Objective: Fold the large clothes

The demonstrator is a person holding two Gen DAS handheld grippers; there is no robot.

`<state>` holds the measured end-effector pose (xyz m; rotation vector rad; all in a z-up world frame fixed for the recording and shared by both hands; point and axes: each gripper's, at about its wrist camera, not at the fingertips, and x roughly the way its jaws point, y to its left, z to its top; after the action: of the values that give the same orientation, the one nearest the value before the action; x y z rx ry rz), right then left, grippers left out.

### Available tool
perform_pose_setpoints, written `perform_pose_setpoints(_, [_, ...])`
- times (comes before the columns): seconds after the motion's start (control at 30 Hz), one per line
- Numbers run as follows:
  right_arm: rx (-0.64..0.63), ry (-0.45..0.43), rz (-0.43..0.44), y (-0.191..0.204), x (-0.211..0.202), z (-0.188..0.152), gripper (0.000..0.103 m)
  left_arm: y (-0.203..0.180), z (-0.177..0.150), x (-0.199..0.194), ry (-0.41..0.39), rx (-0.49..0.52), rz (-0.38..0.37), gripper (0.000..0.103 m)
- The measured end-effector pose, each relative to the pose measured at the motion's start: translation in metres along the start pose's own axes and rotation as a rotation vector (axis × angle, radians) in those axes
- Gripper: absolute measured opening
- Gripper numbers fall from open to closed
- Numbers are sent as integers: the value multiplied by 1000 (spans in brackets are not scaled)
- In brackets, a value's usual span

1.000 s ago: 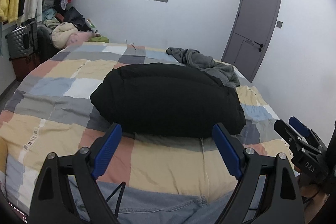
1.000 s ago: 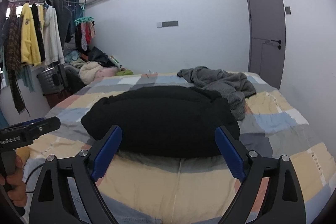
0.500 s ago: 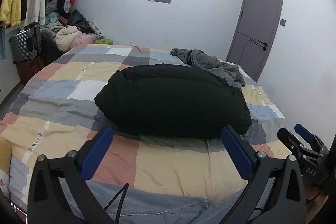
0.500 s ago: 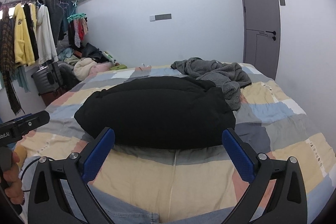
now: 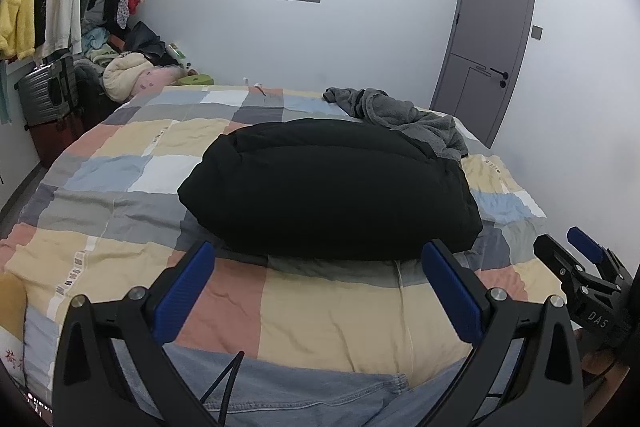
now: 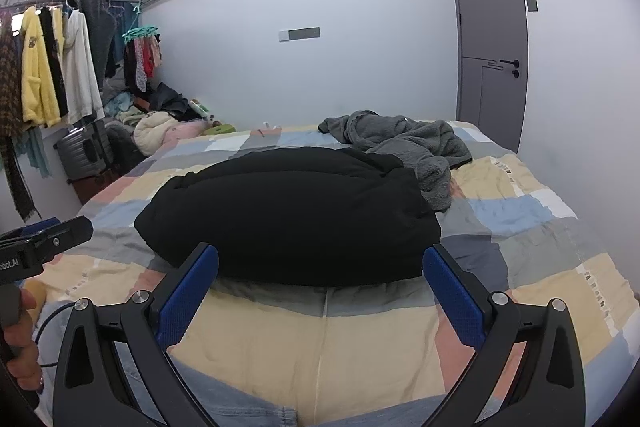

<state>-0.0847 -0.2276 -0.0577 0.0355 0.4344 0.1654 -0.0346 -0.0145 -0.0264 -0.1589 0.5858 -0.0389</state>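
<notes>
A puffy black garment (image 5: 328, 187) (image 6: 288, 215) lies folded into a thick bundle in the middle of the bed. Behind it to the right a grey fleece garment (image 5: 404, 119) (image 6: 404, 143) lies crumpled. My left gripper (image 5: 318, 247) is open wide just short of the black bundle's near edge, with nothing between its blue pads (image 5: 184, 291). My right gripper (image 6: 320, 253) is also open wide and empty, in front of the same edge. Each gripper shows in the other's view, the right gripper (image 5: 580, 267) at the right and the left gripper (image 6: 48, 239) at the left.
The bed's patchwork cover (image 5: 120, 187) (image 6: 540, 227) spreads around the garments. Blue denim (image 5: 300, 387) lies at the near edge. A clothes rack with hanging garments (image 6: 52, 67), a suitcase (image 5: 44, 95) and a clothes pile (image 6: 160, 127) stand left. A grey door (image 5: 492, 39) is at the right.
Both grippers' jaws have spread wider, so the blue pads now stand further apart in each view. The black bundle has not moved.
</notes>
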Motion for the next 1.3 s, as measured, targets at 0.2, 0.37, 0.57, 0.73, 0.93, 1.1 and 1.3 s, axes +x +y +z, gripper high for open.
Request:
perform_pose_setpoints(0.2, [-2, 4, -8, -2, -1, -1, 103, -4, -2, 0, 0, 10, -3, 103])
perform_pose_setpoints(0.37, [7, -2, -27, -5, -5, -4, 103, -8, -3, -1, 1, 27, -10, 103])
perform_pose_setpoints(0.57, [20, -12, -55, -9, -9, -3, 103, -10, -4, -2, 1, 39, -8, 103])
perform_pose_setpoints(0.73, [24, -5, -44, -10, -7, -3, 103, -11, -5, -3, 5, 37, -2, 103])
perform_pose_setpoints(0.93, [23, -3, -37, -9, -8, -3, 103, -13, -5, 1, 16, 50, 7, 103])
perform_pose_setpoints(1.1, [18, -3, -44, -12, -7, -4, 103, -15, -6, 5, 24, 50, 8, 103])
perform_pose_setpoints(1.3, [28, 2, -44, -14, -8, -7, 103, -14, -5, 5, 14, 43, -2, 103])
